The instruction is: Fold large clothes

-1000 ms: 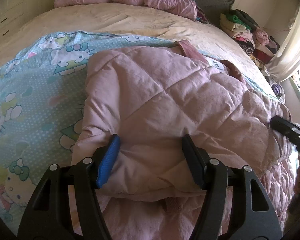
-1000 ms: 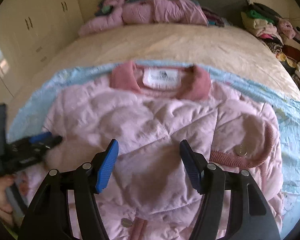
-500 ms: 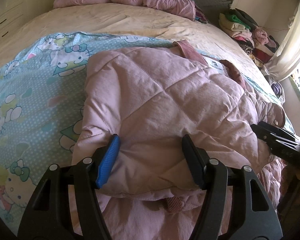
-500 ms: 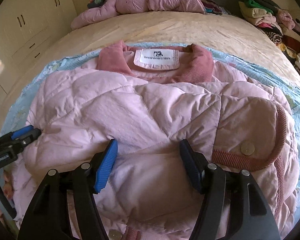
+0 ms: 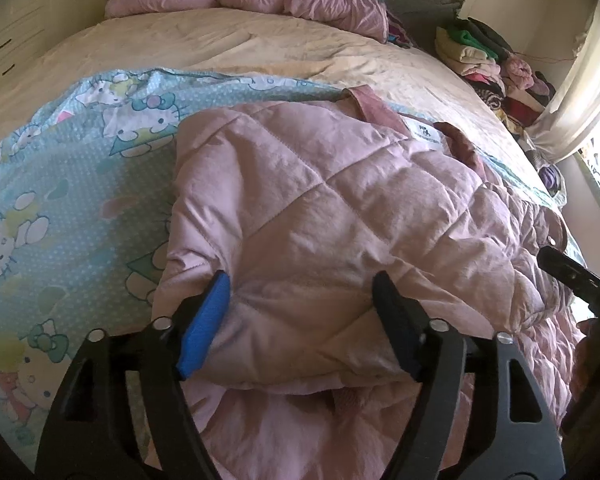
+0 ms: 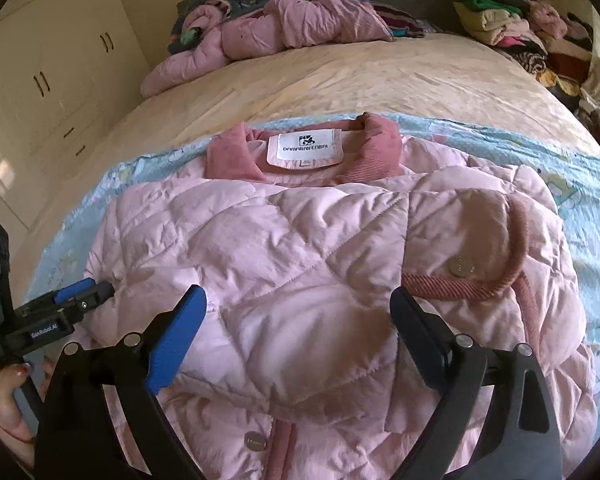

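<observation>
1. Both grippers had just been opening. The left gripper stood wide, with a puffy fold of the pink quilted jacket bulging between its blue and black pads; the padding touched them, but they looked to be letting go rather than pinching.
2. The right gripper stood wider than half a second before, hovering over the folded-up hem with nothing clamped between its pads.
3. Compared with a second earlier, the lower half of the jacket lay doubled over its upper half, and the white neck label and dusty-rose corduroy collar sat just beyond the fold edge.
4. I judged this the release after the bottom-to-top fold, so the jacket seemed close to finished, perhaps needing a smoothing press.
5. The jacket rested on a pale-blue cartoon-cat sheet spread over the cream bed, near its front edge.
6. Its shell was soft, diamond-stitched and lofty, likely to spring back open. A rounded pocket flap trimmed in ribbed corduroy carried a metal snap button.
7. Another crumpled pink garment lay by the headboard, well apart.
</observation>
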`<state>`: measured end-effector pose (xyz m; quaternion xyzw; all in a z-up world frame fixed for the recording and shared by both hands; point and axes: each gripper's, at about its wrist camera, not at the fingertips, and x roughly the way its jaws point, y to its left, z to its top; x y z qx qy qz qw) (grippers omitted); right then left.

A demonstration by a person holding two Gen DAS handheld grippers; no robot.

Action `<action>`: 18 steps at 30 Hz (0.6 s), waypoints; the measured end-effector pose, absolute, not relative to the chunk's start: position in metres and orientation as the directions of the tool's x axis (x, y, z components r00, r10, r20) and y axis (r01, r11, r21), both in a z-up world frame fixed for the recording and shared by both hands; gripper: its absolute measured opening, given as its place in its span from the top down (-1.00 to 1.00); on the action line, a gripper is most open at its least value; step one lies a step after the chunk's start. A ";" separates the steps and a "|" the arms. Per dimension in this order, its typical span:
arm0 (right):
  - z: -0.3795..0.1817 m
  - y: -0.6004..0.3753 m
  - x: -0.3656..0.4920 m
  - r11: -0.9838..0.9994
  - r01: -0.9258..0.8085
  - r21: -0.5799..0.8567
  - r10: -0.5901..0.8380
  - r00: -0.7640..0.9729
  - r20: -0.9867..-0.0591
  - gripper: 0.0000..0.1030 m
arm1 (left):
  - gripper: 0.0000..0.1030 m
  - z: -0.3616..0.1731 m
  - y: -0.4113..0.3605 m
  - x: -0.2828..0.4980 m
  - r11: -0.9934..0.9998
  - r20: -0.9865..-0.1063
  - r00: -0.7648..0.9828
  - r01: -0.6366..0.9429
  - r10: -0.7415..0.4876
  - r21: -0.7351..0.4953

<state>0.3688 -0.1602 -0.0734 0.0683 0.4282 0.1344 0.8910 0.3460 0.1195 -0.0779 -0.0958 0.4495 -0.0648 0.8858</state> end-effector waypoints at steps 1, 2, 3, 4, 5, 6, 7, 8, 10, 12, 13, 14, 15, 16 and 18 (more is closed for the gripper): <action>-0.072 -0.161 0.368 0.954 -0.179 0.239 0.299 0.598 -0.744 -0.80 | -0.49 -0.076 0.120 0.345 0.975 -0.784 0.590 0.025 -0.191 -0.219; -0.070 -0.163 0.366 0.954 -0.177 0.243 0.300 0.601 -0.741 -0.80 | -0.54 -0.074 0.120 0.345 0.976 -0.783 0.592 0.025 -0.189 -0.216; -0.068 -0.164 0.365 0.953 -0.176 0.245 0.301 0.603 -0.738 -0.80 | -0.57 -0.073 0.120 0.344 0.976 -0.783 0.594 0.026 -0.188 -0.215; -0.067 -0.165 0.364 0.953 -0.177 0.246 0.303 0.604 -0.737 -0.80 | -0.61 -0.071 0.121 0.343 0.977 -0.782 0.596 0.023 -0.185 -0.214; -0.065 -0.165 0.363 0.952 -0.179 0.248 0.305 0.606 -0.735 -0.80 | -0.74 -0.070 0.121 0.342 0.977 -0.781 0.597 0.020 -0.181 -0.212; -0.064 -0.165 0.362 0.952 -0.180 0.249 0.306 0.607 -0.733 -0.80 | -0.82 -0.069 0.122 0.341 0.979 -0.781 0.601 0.013 -0.171 -0.205; -0.062 -0.165 0.360 0.951 -0.183 0.251 0.310 0.608 -0.731 -0.80 | -0.81 -0.067 0.121 0.340 0.980 -0.781 0.603 0.009 -0.162 -0.197; -0.061 -0.165 0.359 0.950 -0.185 0.251 0.311 0.608 -0.730 -0.80 | -0.82 -0.066 0.121 0.340 0.982 -0.783 0.603 0.007 -0.155 -0.190; -0.059 -0.164 0.358 0.950 -0.187 0.250 0.311 0.611 -0.727 -0.80 | -0.82 -0.064 0.122 0.338 0.983 -0.786 0.602 -0.004 -0.144 -0.183; -0.057 -0.163 0.356 0.949 -0.190 0.253 0.316 0.611 -0.726 -0.80 | -0.82 -0.062 0.123 0.338 0.984 -0.786 0.602 -0.005 -0.140 -0.179; -0.056 -0.163 0.355 0.949 -0.191 0.252 0.316 0.611 -0.726 -0.80 | -0.82 -0.060 0.124 0.337 0.984 -0.785 0.604 -0.005 -0.139 -0.178; -0.055 -0.163 0.354 0.949 -0.192 0.249 0.315 0.612 -0.725 -0.80 | -0.82 -0.059 0.124 0.336 0.984 -0.783 0.607 -0.006 -0.138 -0.177; -0.054 -0.163 0.353 0.949 -0.194 0.248 0.315 0.612 -0.725 -0.80 | -0.82 -0.056 0.124 0.335 0.984 -0.781 0.610 -0.006 -0.136 -0.176; -0.053 -0.162 0.352 0.949 -0.195 0.248 0.315 0.611 -0.726 -0.80 | -0.82 -0.055 0.124 0.334 0.984 -0.779 0.612 -0.006 -0.136 -0.176; -0.051 -0.163 0.351 0.949 -0.191 0.250 0.314 0.614 -0.724 -0.80 | -0.82 -0.051 0.123 0.331 0.984 -0.773 0.619 -0.005 -0.139 -0.180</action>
